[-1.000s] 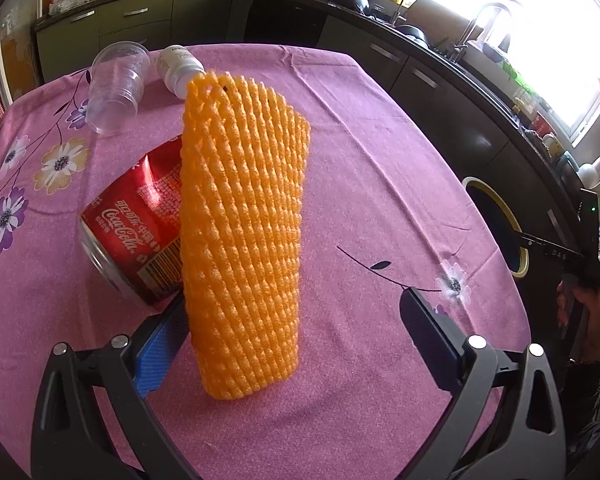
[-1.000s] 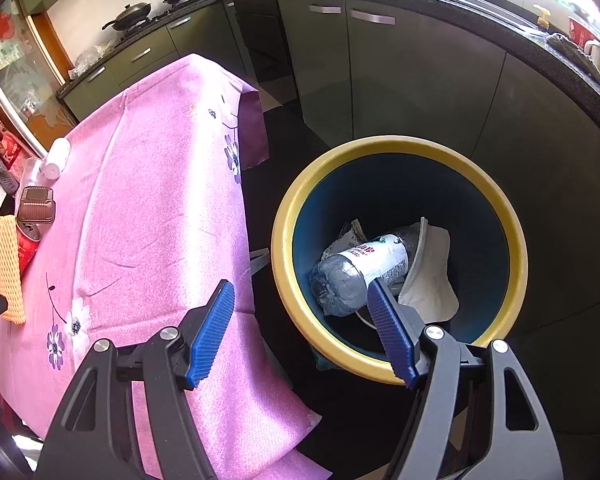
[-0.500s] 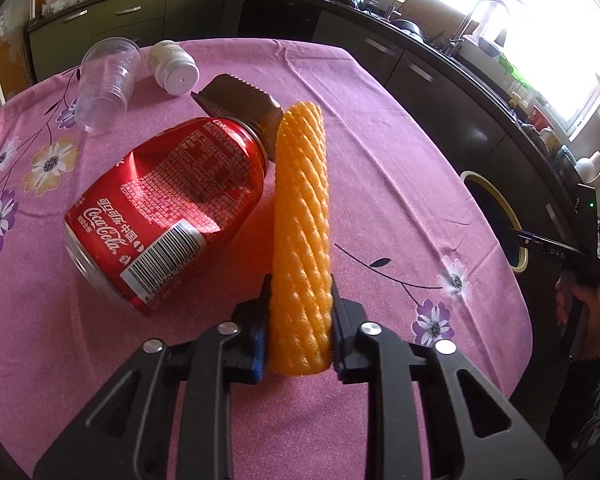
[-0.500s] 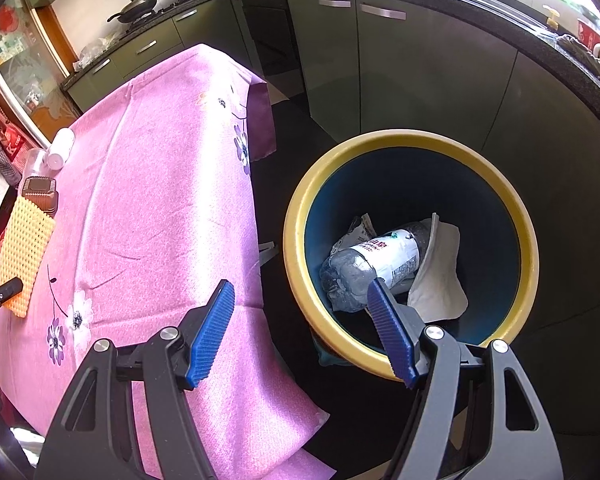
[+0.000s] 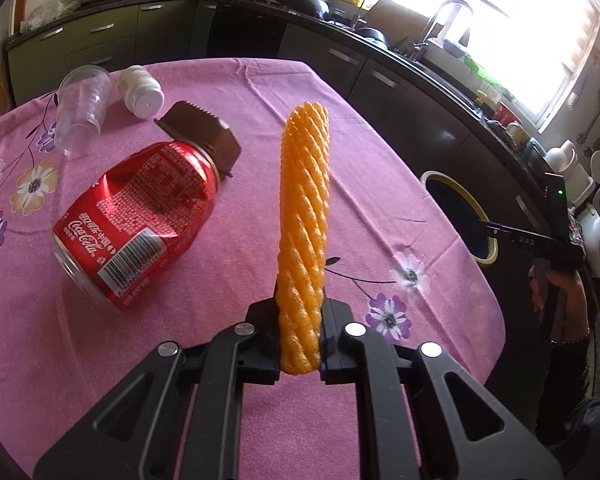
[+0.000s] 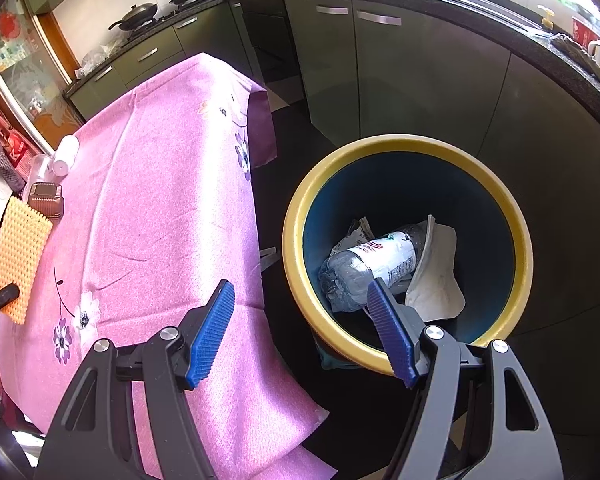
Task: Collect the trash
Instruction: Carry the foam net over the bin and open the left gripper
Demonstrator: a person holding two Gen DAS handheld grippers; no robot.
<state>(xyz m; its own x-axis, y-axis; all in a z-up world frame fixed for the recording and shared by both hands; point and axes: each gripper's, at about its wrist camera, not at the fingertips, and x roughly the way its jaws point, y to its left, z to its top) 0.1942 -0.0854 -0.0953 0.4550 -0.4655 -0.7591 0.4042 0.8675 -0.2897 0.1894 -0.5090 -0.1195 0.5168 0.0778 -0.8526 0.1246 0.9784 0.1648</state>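
The left gripper (image 5: pixel 299 332) was closing, clamped on the net's (image 5: pixel 303 216) lower end, its long axis upright. The right gripper (image 6: pixel 300 334) gaped, empty.

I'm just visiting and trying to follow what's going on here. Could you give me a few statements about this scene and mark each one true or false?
1. The left tongs are squeezing the orange foam net. True; they are closing on it.
2. The right tongs hold a bottle. False: they are open and hold nothing.
3. The red cola can lies on its side on the pink tablecloth. True.
4. The yellow-rimmed bin is empty. False: a crushed plastic bottle and paper lie inside.
5. The clear plastic cup is in the bin. False: it is on the table.
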